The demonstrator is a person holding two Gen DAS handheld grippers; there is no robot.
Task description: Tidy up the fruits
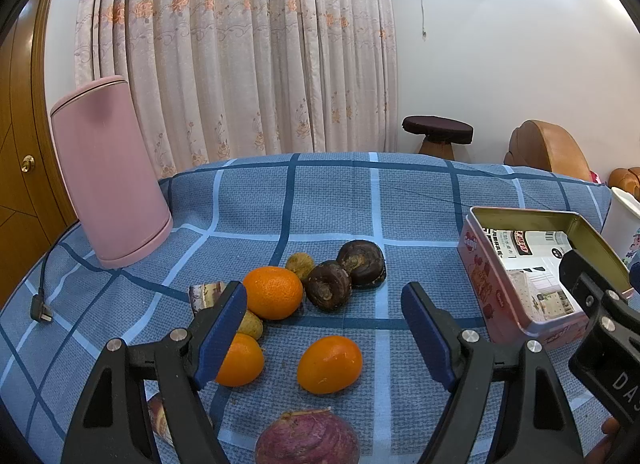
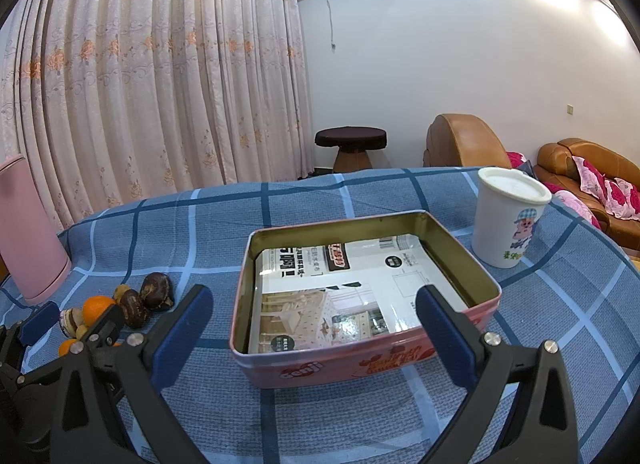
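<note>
Near surface's right edge, pink tin point(image 2: 360, 360) holds only printed packet point(image 2: 340, 288); fruits point(image 1: 304, 304) outside; both grippers point(image 1: 324, 328) point(image 2: 312, 328) released.

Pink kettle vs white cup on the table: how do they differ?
The pink kettle is the bigger of the two and plain; the white cup carries a cartoon print. The kettle widens toward its base, while the cup narrows toward its base. The kettle stands left of the fruit pile, the cup beyond the tin on the right. Both stand upright on the blue checked cloth, lids on.
</note>
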